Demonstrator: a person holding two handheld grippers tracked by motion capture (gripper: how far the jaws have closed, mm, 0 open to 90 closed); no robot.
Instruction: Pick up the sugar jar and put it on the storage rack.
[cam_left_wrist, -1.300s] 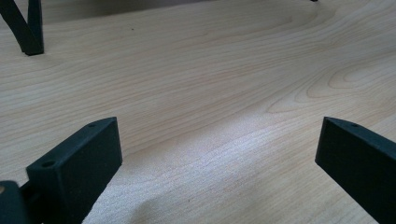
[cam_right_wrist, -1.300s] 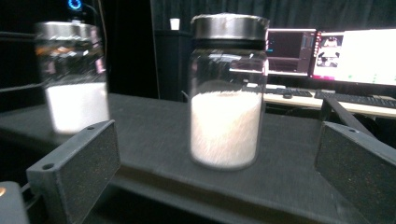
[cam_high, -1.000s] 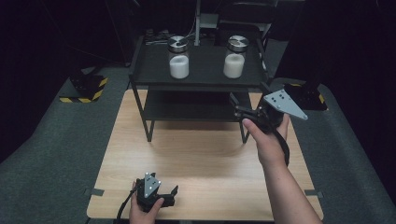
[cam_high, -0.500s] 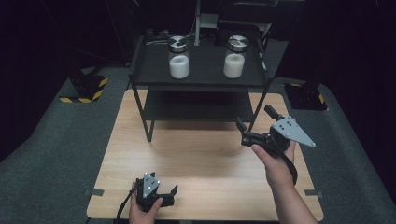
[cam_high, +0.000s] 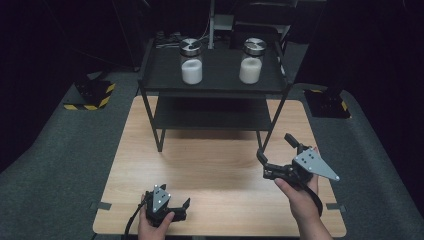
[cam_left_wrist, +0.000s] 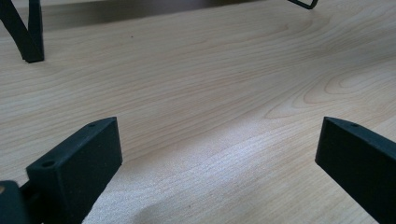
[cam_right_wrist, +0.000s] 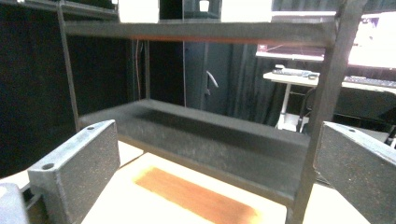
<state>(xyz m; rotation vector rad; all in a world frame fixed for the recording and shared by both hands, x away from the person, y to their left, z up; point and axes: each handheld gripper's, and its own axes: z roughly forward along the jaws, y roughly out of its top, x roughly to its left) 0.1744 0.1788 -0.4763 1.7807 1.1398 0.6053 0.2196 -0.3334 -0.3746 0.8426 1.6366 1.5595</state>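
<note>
Table (cam_high: 220, 165) carries a black two-level shelf (cam_high: 215, 75) at the far end. Two jars (cam_high: 191, 61) sit on its top level, left and right, white stuff inside, lids on; both well apart from my grippers. My right gripper (cam_high: 280, 152), jaws spread and empty, points at the shelf's near right leg, low enough for the lower level. My left gripper (cam_high: 167, 205) rests at the near edge, jaws spread, parked clear.

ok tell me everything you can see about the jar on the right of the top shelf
The right jar is clear, with a round silvery metal lid and white contents filling most of it. It stands upright on the top of the black two-tier shelf, near the right rear, apart from the left jar. Nothing else touches it; the right gripper is open, low over the table.
</note>
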